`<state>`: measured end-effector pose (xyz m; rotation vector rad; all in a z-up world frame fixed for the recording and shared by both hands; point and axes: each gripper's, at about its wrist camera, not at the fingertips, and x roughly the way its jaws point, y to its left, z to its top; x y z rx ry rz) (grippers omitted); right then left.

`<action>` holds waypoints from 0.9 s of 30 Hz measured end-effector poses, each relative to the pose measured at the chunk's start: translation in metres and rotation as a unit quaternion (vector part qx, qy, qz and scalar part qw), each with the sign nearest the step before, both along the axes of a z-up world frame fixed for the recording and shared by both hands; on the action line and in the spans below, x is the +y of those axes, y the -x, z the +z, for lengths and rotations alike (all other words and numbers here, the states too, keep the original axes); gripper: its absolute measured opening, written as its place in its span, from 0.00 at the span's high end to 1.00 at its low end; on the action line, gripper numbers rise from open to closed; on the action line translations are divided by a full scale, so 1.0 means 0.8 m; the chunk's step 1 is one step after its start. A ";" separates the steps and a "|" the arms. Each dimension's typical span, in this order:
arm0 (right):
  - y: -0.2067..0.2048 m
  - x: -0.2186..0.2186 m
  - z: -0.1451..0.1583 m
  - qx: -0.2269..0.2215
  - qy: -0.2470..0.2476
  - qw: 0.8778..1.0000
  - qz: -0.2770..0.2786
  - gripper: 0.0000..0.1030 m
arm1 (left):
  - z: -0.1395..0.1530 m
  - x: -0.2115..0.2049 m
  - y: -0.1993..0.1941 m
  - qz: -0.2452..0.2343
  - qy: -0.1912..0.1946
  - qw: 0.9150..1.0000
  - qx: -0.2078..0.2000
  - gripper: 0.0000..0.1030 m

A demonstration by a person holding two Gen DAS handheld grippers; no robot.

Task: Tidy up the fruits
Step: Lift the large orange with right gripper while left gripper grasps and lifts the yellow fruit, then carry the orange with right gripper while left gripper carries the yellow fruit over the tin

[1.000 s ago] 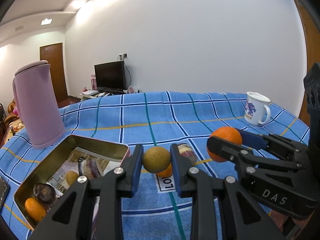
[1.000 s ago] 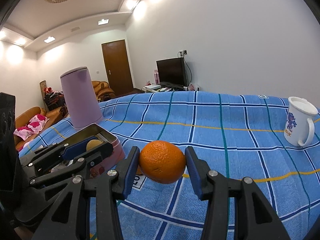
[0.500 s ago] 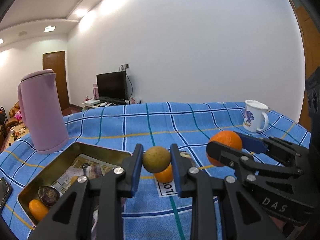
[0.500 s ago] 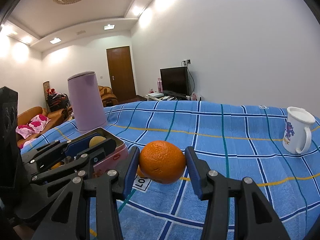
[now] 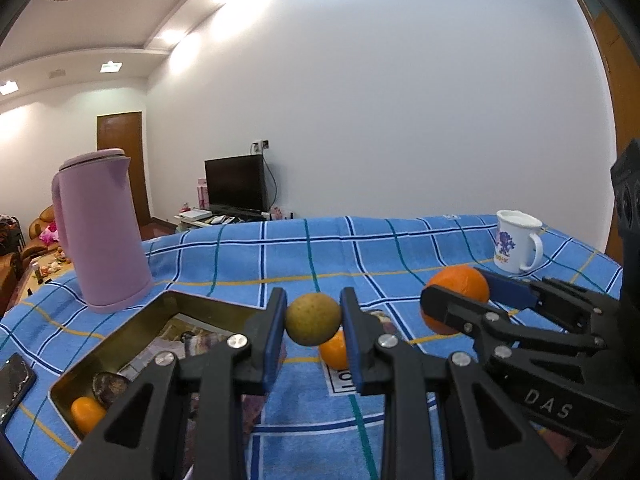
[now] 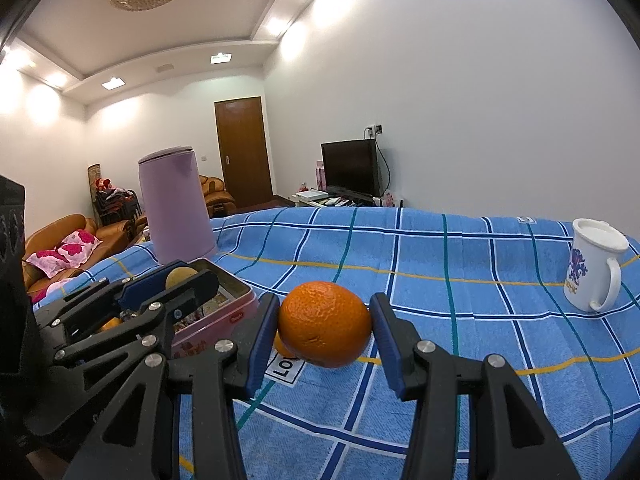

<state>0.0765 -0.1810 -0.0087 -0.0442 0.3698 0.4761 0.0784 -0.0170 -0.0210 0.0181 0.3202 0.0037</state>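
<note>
My left gripper (image 5: 313, 320) is shut on a small yellow-brown round fruit (image 5: 313, 319), held above the blue checked cloth just right of an open metal tin (image 5: 120, 334). The tin holds a small orange (image 5: 86, 413) and a dark fruit (image 5: 108, 386). My right gripper (image 6: 325, 330) is shut on a large orange (image 6: 325, 329), also seen in the left wrist view (image 5: 458, 298). A small orange (image 5: 334, 350) lies on the cloth below the left gripper. The left gripper and its fruit (image 6: 180, 276) show in the right wrist view over the tin (image 6: 224, 312).
A tall pink kettle (image 5: 100, 228) stands behind the tin. A white mug (image 5: 518, 246) stands at the far right of the table. A dark phone (image 5: 14, 380) lies at the left edge. A white label (image 6: 286, 368) lies on the cloth.
Both grippers have risen and tilted up with their fruits still held; the table sits lower in both views. The kettle and tin appear shifted right in the left wrist view.
</note>
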 end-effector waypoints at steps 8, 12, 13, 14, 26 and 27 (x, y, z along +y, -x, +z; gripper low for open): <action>0.001 0.008 0.000 0.002 0.003 1.000 0.012 0.53 | 0.001 0.008 0.005 0.011 -0.003 1.000 -0.003 0.72; -0.005 0.011 -0.002 0.018 0.001 1.000 0.018 0.53 | 0.003 0.016 0.007 0.015 -0.001 1.000 0.000 0.72; -0.008 0.014 -0.003 0.025 0.001 0.999 0.022 0.53 | 0.004 0.020 0.008 0.017 0.000 1.000 0.001 0.72; -0.009 0.017 -0.004 0.030 0.002 0.999 0.026 0.53 | 0.006 0.025 0.009 0.020 0.001 1.000 0.002 0.72; -0.016 0.059 0.016 0.045 -0.002 0.997 0.068 0.53 | 0.010 0.078 0.011 0.062 0.002 0.998 0.025 0.72; -0.016 0.063 0.018 0.044 0.000 0.997 0.070 0.53 | 0.010 0.083 0.011 0.065 0.004 0.998 0.027 0.72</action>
